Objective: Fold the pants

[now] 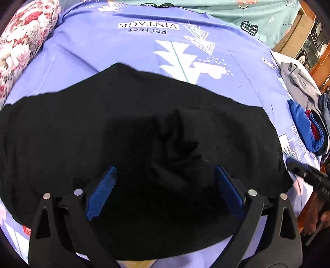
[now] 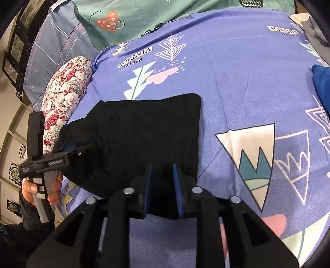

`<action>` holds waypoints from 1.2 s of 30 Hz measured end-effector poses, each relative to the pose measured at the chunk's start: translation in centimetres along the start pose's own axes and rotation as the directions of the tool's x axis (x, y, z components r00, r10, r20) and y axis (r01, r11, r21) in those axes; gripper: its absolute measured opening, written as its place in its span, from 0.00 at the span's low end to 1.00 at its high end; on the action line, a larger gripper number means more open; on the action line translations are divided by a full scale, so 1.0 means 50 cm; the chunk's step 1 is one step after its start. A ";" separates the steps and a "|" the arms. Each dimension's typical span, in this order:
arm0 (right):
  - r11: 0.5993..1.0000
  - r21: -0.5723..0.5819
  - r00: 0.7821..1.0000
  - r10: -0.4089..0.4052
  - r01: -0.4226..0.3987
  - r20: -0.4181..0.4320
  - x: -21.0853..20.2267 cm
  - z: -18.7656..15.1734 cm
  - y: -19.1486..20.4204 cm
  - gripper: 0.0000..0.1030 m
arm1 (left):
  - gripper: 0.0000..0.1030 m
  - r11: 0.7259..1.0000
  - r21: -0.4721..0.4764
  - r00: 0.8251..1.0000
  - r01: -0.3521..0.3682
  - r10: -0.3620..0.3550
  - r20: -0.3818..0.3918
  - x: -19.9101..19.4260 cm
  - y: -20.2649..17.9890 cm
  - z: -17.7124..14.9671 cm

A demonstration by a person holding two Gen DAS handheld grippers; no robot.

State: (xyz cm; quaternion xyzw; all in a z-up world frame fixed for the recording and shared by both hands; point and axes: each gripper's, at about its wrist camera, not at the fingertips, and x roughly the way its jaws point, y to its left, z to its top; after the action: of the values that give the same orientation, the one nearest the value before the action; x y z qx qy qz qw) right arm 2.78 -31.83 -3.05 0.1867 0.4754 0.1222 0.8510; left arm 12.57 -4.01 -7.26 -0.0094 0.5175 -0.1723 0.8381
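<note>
The black pants [image 1: 123, 127] lie folded in a compact block on the purple printed bedsheet [image 1: 127, 49]; they also show in the right wrist view [image 2: 144, 132]. My left gripper [image 1: 165, 173] is open, its blue pads wide apart just above the pants' near part. In the right wrist view the left gripper [image 2: 82, 149] sits at the pants' left edge. My right gripper [image 2: 163, 171] has its jaws narrowly apart over the pants' near right corner, with black cloth between the pads; whether it pinches the cloth is unclear. The right gripper's body [image 1: 309, 175] shows at the right edge of the left wrist view.
A floral bolster [image 2: 66, 94] lies along the bed's left side. A green pillowcase [image 2: 134, 18] lies at the head. Blue and grey clothes [image 1: 305, 127] are piled at the right. Wooden furniture [image 1: 299, 37] stands beyond the bed's right corner.
</note>
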 end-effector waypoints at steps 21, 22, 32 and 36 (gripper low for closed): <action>1.000 -0.020 1.000 -0.013 0.012 -0.022 0.084 0.082 0.026 0.32 | 0.96 0.999 -0.022 0.997 0.027 -0.026 0.074 -0.063 0.036 0.005; 1.000 -0.023 1.000 -0.020 0.020 -0.008 0.079 0.087 0.025 0.32 | 0.96 1.000 -0.016 0.997 0.015 -0.014 0.075 -0.055 0.032 0.012; 0.995 0.088 0.999 -0.036 0.037 -0.009 0.138 0.149 -0.051 0.32 | 0.97 0.996 -0.067 0.999 -0.052 0.053 0.002 0.003 0.060 0.000; 0.997 0.067 0.999 -0.044 0.044 0.000 0.115 0.138 -0.036 0.32 | 0.97 0.995 -0.081 0.999 -0.051 0.052 0.004 -0.008 0.061 0.002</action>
State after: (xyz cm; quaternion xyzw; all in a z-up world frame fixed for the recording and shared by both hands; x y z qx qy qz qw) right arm 11.74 -32.61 -4.91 0.2047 0.4824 0.0874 0.8472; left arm 13.34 -1.02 -7.45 -0.0303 0.5216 -0.1296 0.8427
